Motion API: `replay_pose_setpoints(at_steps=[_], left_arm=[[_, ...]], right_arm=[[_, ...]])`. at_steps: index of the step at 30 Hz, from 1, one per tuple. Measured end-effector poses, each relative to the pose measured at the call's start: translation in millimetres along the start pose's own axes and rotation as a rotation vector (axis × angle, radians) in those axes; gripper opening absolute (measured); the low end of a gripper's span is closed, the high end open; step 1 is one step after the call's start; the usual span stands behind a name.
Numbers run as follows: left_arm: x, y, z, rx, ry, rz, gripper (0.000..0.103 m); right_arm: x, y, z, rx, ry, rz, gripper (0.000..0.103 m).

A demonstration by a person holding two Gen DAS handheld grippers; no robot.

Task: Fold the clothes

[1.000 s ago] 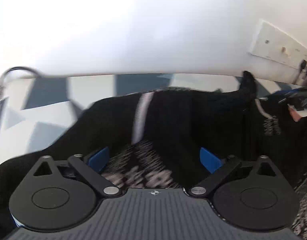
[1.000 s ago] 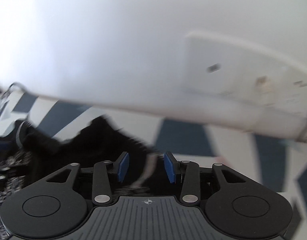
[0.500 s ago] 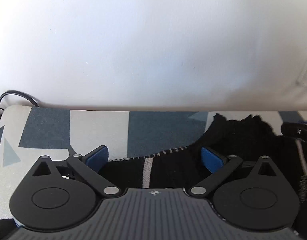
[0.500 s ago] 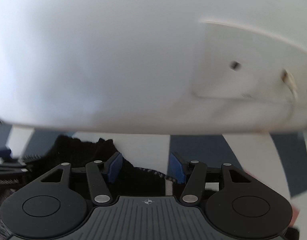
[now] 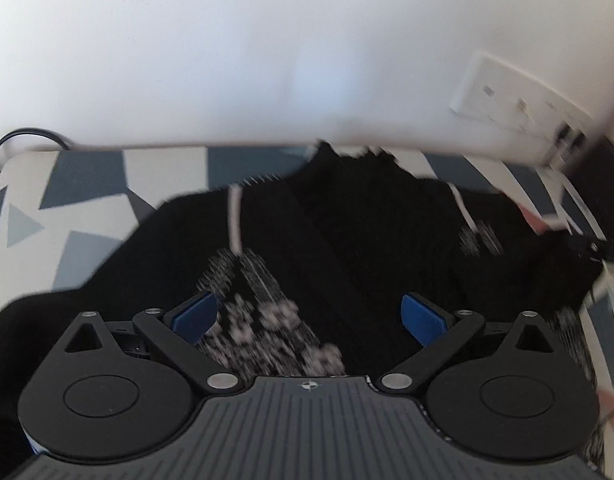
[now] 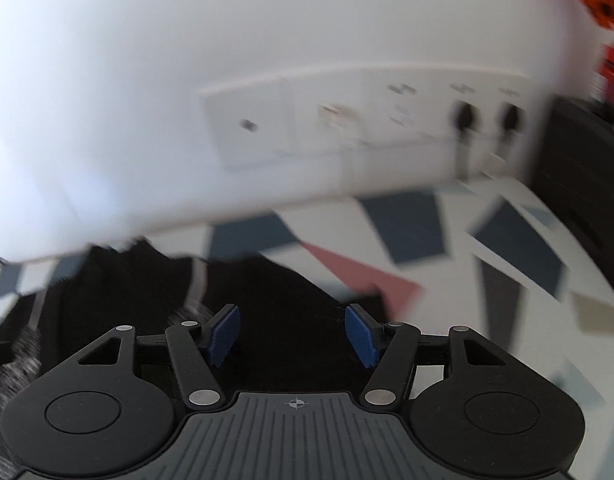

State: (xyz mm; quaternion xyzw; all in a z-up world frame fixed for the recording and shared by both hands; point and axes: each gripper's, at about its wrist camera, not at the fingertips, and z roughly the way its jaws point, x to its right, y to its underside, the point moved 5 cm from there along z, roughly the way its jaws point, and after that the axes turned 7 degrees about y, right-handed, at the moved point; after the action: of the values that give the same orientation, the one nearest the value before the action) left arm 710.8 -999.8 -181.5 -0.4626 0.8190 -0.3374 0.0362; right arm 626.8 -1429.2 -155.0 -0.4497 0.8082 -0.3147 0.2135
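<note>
Hovering over a black sweater [image 5: 347, 232] with both sets of jaws apart

The left gripper [image 5: 309, 314] had its jaws spread wide, nothing between them, the sweater's white-patterned part lying just ahead of and below them on the patterned cloth [image 5: 87, 184]. The right gripper [image 6: 293, 334] also stood with jaws apart and gripping nothing, black knit below them, a pink patch [image 6: 363, 276] ahead to their right and a blurred wall panel [image 6: 367, 120] beyond

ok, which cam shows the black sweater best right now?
Left wrist. The black sweater fills the middle of that view, with both white stripes and the patterned knit visible, though blurred. The right wrist view catches only one dark end between its open fingers.
</note>
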Motion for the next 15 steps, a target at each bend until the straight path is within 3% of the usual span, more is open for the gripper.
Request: replay_pose_setpoints(at_steps=[4, 7, 12, 15], left_arm=[[47.1, 11.8, 8.6, -0.026, 0.057, 0.114, 0.101], [82.4, 6.0, 23.1, -0.015, 0.110, 0.178, 0.101], [128.2, -2.7, 51.4, -0.003, 0.121, 0.275, 0.100], [136.1, -6.5, 66.9, -0.017, 0.125, 0.261, 0.087]], right_arm=[[17.0, 24.5, -0.4, -0.017, 0.084, 0.006, 0.056], [22.1, 35.1, -4.8, -0.014, 0.098, 0.023, 0.056], [24.3, 48.0, -12.7, 0.004, 0.122, -0.016, 0.057], [24.7, 54.0, -19.4, 0.012, 0.123, -0.061, 0.057]])
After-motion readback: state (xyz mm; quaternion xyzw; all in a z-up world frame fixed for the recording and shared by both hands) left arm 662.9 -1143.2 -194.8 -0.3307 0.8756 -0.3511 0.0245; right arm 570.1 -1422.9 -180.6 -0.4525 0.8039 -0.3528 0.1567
